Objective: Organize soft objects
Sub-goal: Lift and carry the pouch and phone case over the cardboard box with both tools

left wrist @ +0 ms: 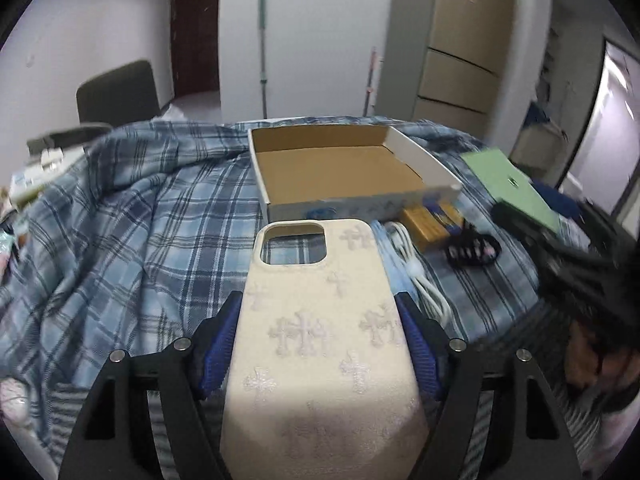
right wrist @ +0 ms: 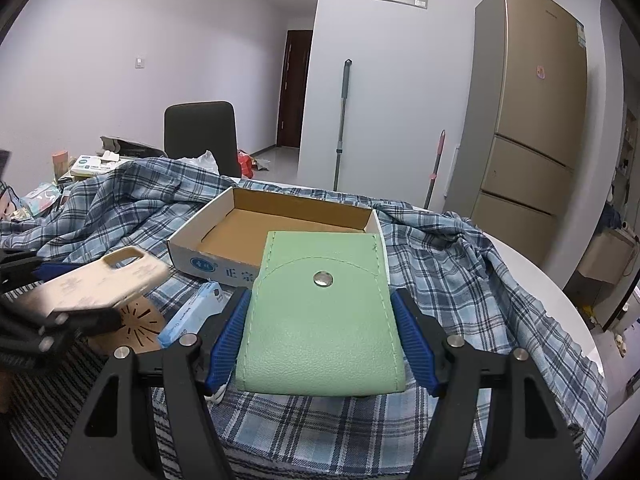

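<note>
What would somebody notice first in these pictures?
Probably the two held things. The left gripper clamps a cream phone case with pale crosses, and the right gripper clamps a green pouch with a metal snap. Just beyond both, an empty cardboard box sits open on the blue plaid cloth.

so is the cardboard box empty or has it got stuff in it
Empty: the cardboard box shows only its bare brown floor in both views; the phone case and green pouch are outside it.
</note>
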Demonstrator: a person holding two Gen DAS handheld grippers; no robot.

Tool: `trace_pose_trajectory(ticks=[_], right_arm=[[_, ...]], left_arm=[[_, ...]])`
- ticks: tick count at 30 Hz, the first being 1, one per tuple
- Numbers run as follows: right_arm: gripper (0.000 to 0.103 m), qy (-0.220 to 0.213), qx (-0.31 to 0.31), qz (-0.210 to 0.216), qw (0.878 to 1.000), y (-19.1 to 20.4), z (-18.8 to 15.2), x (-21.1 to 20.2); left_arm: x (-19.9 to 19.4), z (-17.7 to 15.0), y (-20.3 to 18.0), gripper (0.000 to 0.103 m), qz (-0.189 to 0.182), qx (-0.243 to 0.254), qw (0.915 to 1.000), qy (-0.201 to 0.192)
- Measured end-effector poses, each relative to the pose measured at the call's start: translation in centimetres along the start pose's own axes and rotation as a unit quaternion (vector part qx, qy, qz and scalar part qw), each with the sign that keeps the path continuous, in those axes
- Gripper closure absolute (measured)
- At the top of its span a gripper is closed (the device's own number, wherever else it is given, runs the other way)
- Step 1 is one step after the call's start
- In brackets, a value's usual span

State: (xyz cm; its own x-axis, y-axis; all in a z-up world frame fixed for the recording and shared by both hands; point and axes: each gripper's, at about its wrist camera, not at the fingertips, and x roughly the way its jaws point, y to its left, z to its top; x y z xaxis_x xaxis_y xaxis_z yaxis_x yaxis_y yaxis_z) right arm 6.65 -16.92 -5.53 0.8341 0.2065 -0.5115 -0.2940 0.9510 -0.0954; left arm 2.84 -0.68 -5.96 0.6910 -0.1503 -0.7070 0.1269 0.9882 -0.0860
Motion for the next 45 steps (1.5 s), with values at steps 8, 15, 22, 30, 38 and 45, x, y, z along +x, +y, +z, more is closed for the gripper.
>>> trace_pose_trajectory(ticks=[8,15,22,30,38,45], right_arm=[[0.033,-0.003,-0.001,0.001,1.0,0.0,0.0,0.0],[0.033,-0.003,-0.002,0.0,1.0,0.1,0.0,-0.1],[0.033,-0.005,-0.002,-0.001,1.0,0.1,0.1,-0.2],[0.033,-0.011,-0.001,-0.001,1.0,0.1,0.1,-0.4],[0.033,-0.052,0.002,-0.003,0.999,0.1,-0.1,-1.9],[0.033,-0.109,0.015,-0.01,0.994,-0.3,0.0,-4.1]], left_arm=[[-2.5,-2.7,-0.9,0.026,0.012,0.036,0.9993,-0.004],[-2.9,-4.4,-0.7,0.023,0.04,0.045,0.9977,0.032],[-2.0,-4.5,-0.4,0.017,0.048,0.038,0.9966,0.056],[-2.1,-4.4,-0.1,0.028,0.047,0.03,0.9976,0.041],[-5.4,-5.2,-0.3,0.028,0.029,0.026,0.9971,-0.066],[-7.6,-4.9,-0.2,0.028,0.035,0.012,0.9934,-0.109]])
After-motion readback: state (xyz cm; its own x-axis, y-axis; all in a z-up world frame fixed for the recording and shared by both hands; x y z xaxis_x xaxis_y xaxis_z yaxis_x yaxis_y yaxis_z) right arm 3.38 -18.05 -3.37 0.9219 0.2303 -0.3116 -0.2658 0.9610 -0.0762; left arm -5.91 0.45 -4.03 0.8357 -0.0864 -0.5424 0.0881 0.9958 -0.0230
